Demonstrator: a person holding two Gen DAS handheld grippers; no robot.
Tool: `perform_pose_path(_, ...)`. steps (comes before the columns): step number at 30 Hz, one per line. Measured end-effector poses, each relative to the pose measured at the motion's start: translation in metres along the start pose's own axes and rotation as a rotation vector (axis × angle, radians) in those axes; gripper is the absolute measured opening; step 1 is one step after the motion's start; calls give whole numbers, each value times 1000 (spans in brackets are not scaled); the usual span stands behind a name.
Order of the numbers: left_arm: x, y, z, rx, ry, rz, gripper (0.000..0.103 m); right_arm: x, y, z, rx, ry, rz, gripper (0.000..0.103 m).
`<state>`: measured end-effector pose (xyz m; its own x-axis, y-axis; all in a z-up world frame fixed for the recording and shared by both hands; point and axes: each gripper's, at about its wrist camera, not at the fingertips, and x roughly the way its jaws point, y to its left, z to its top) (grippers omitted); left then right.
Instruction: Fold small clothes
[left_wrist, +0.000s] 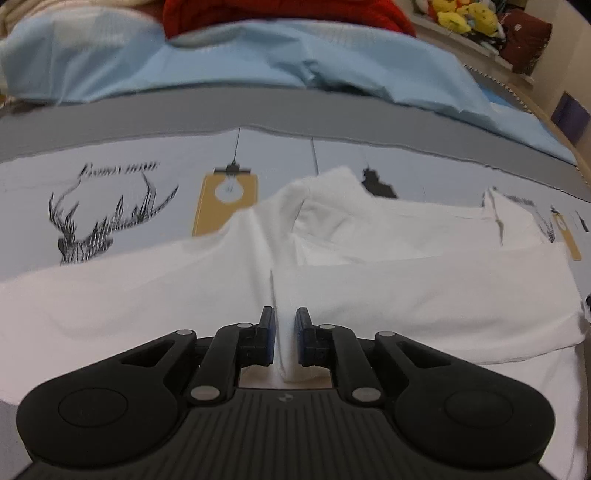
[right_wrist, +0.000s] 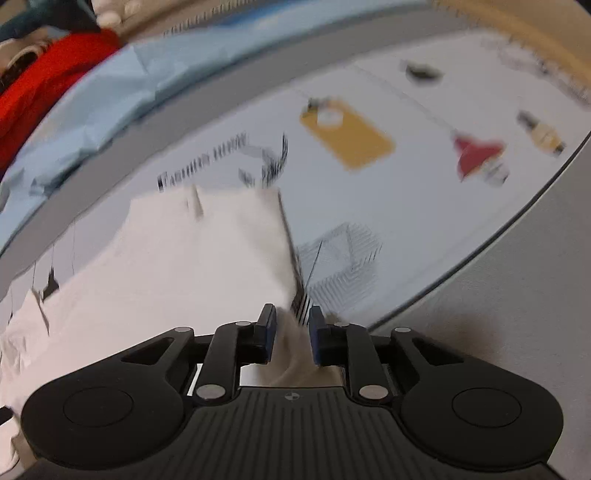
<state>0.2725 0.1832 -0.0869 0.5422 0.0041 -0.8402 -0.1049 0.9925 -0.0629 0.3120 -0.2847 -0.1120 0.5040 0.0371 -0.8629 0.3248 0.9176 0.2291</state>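
White cotton fills the lower half of my left wrist view: the small white garment (left_wrist: 369, 295) lies spread over the printed cloth (left_wrist: 147, 184) that covers the counter, with a ridge of it drawn up toward the camera. At the left of that frame I see a line-drawn deer head (left_wrist: 92, 225), then a tan tag with a light bulb (left_wrist: 225, 203) just beside the garment's raised fold. My left claw (left_wrist: 285, 326) sits bottom centre, its jaws narrow and pinching that ridge of white fabric between the blue pads (left_wrist: 271, 332). Along the top run a pale blue sheet (left_wrist: 221, 62) and something red (left_wrist: 288, 14), with yellow plush toys (left_wrist: 465, 16) in the upper right corner. The right wrist view is blurred. There the same garment (right_wrist: 166, 266) takes up the lower left, its edge running down to the bottom centre, where my right claw (right_wrist: 291, 325) stands narrow with a bunched corner of the fabric between its pads; whether they press on it firmly I cannot tell through the blur. To the right of the garment I see more of the printed cloth (right_wrist: 406, 206), with a tan tag (right_wrist: 347, 133) and a red shape (right_wrist: 476, 155) toward the upper right, and plain grey surface (right_wrist: 517, 295) at the lower right.
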Motion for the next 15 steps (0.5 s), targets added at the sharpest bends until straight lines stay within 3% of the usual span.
perform_pose_path(3, -2, -2, -1, -6, -8, -67, 11, -16, 9, -2, -67, -67, 52, 26)
perform_pose_path(5, 13, -3, -9, 4, 63, -85, 11, -6, 12, -5, -94, -4, 107, 40)
perform_pose_path(7, 34, -3, -24, 32, 159, -92, 11, 18, 9, -16, -124, 122, 62, 41)
perform_pose_path(8, 29, -2, -27, 68, 119, -105, 11, 26, 6, -23, -137, 153, 21, 38)
perform_pose_path(10, 11, 3, -21, 123, 56, -132, 11, 22, 5, -25, -149, 133, 13, 37)
perform_pose_path(13, -47, 42, -16, 185, -197, -277, 18, -10, 6, -13, -107, 25, 41, 38)
perform_pose_path(15, -83, 85, -21, 203, -330, -298, 27, -34, 8, -8, -104, -43, 62, 38)
